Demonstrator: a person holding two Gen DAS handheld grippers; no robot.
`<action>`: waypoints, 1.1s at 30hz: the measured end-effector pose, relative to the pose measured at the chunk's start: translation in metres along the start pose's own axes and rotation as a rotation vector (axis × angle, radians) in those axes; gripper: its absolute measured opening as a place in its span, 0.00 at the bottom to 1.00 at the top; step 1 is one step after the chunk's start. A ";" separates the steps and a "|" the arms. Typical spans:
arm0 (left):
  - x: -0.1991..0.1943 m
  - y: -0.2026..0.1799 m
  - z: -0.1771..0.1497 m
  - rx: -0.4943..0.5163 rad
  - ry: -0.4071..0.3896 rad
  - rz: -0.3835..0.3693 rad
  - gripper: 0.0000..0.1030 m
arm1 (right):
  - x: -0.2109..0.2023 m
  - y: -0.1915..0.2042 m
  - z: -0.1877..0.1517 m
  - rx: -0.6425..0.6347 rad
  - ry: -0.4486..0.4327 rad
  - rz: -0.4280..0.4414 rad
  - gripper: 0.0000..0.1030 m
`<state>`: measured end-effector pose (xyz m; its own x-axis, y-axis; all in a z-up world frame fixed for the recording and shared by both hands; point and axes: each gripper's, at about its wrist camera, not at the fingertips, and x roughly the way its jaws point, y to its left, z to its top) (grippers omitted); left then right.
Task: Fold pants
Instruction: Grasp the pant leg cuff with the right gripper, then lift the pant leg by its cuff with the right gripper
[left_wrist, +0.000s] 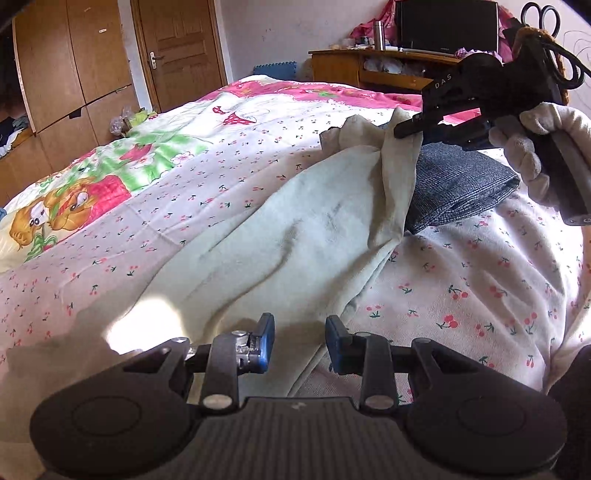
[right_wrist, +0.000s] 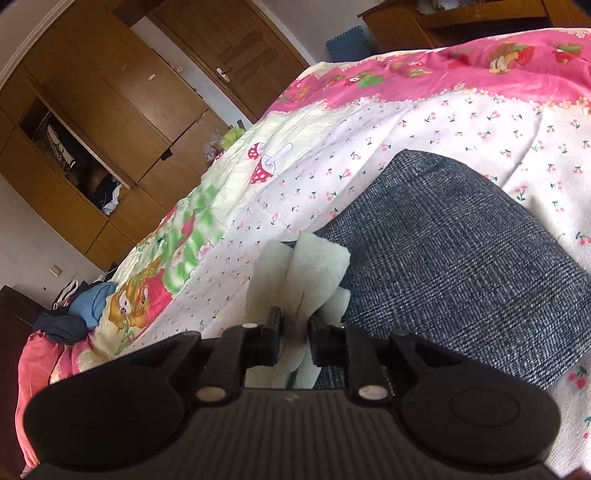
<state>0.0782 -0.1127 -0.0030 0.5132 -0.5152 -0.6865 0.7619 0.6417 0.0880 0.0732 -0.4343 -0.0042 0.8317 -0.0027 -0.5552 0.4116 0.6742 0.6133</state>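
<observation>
Pale pants (left_wrist: 295, 236) lie on the bed (left_wrist: 480, 280), left of the folded grey garment (left_wrist: 458, 192). Right gripper (right_wrist: 294, 332) is pinching the far hem, bunched btwn its pads. Left gripper (left_wrist: 300, 341) hovers over the near end, half spread, holding nothing. To fold well: pin the near end w/ left, carry hem back level, edges aligned.
</observation>
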 end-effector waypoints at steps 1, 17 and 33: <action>0.000 0.000 0.002 0.000 -0.001 -0.001 0.44 | 0.000 0.000 0.002 -0.001 -0.004 -0.005 0.21; -0.003 0.001 0.006 0.005 -0.038 -0.009 0.45 | 0.001 0.049 0.021 -0.153 0.062 -0.012 0.02; -0.003 0.006 -0.010 -0.013 0.017 0.002 0.46 | -0.008 -0.015 0.007 0.070 0.017 0.015 0.04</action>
<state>0.0773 -0.1014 -0.0078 0.5082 -0.5043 -0.6981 0.7555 0.6502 0.0803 0.0636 -0.4498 -0.0050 0.8319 0.0195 -0.5546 0.4248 0.6208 0.6589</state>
